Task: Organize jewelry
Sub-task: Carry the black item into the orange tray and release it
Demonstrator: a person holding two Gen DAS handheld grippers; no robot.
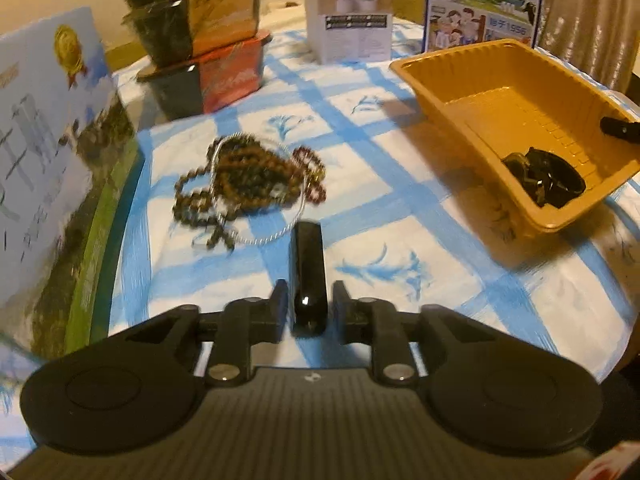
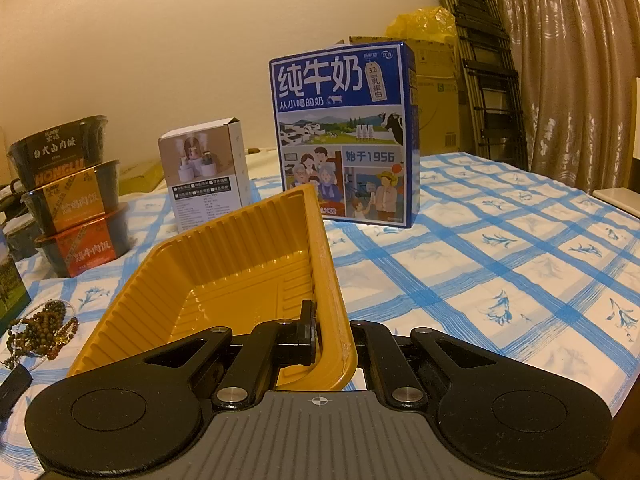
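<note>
A tangle of brown bead bracelets and a thin silver chain (image 1: 248, 180) lies on the blue-checked tablecloth, ahead and left of my left gripper (image 1: 307, 304). That gripper is shut on a glossy black bangle (image 1: 307, 276), held edge-on above the cloth. The orange plastic tray (image 1: 516, 120) stands tilted at the right with a black jewelry piece (image 1: 544, 178) in its low corner. My right gripper (image 2: 332, 340) is shut on the tray's near wall (image 2: 330, 300) and holds it tilted. The bead pile also shows in the right wrist view (image 2: 42, 330).
Stacked instant-food bowls (image 1: 204, 44) stand behind the beads. A white carton (image 1: 347, 12) and a blue milk carton (image 2: 344, 136) stand at the back. A printed box (image 1: 48, 160) stands close on the left. The table edge curves at the right.
</note>
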